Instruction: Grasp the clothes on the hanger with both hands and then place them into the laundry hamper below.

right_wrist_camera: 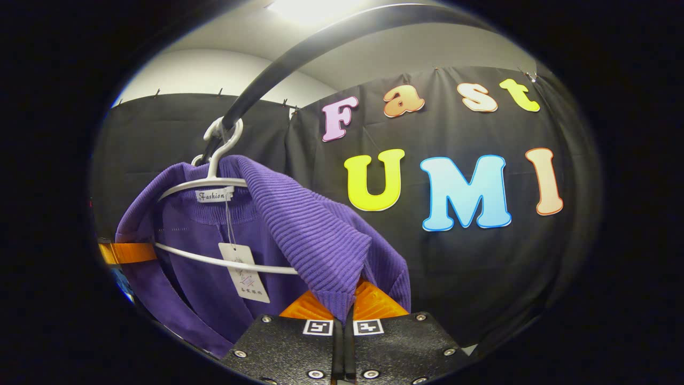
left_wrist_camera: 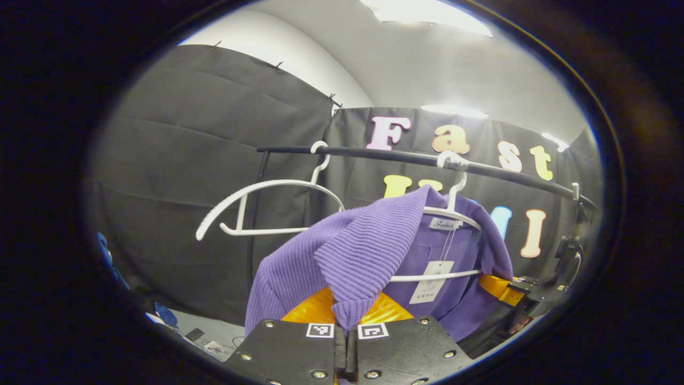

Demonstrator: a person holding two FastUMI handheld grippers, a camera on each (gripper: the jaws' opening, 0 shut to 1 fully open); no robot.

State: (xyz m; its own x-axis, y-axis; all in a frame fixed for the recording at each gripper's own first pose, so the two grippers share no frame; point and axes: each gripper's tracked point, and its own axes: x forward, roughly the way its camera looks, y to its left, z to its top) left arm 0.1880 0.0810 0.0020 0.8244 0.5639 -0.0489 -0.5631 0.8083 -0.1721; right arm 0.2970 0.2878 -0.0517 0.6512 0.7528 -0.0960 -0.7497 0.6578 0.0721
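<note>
A purple knit garment (left_wrist_camera: 368,251) hangs on a white hanger (left_wrist_camera: 454,214) hooked over a black rail (left_wrist_camera: 406,158). My left gripper (left_wrist_camera: 346,315) is shut on a fold of its near shoulder, the orange fingers (left_wrist_camera: 315,310) pressed on the knit. In the right gripper view the same garment (right_wrist_camera: 299,224) drapes over its hanger (right_wrist_camera: 214,182), a white tag (right_wrist_camera: 243,272) dangling inside. My right gripper (right_wrist_camera: 350,307) is shut on the other shoulder's fold. The other gripper's orange finger (right_wrist_camera: 125,252) shows at the left edge, and the right gripper's finger (left_wrist_camera: 497,286) shows in the left gripper view.
An empty white hanger (left_wrist_camera: 267,206) hangs on the rail to the left of the garment. The rail's upright post (left_wrist_camera: 256,214) stands behind it. The rail (right_wrist_camera: 299,59) passes close overhead in the right gripper view.
</note>
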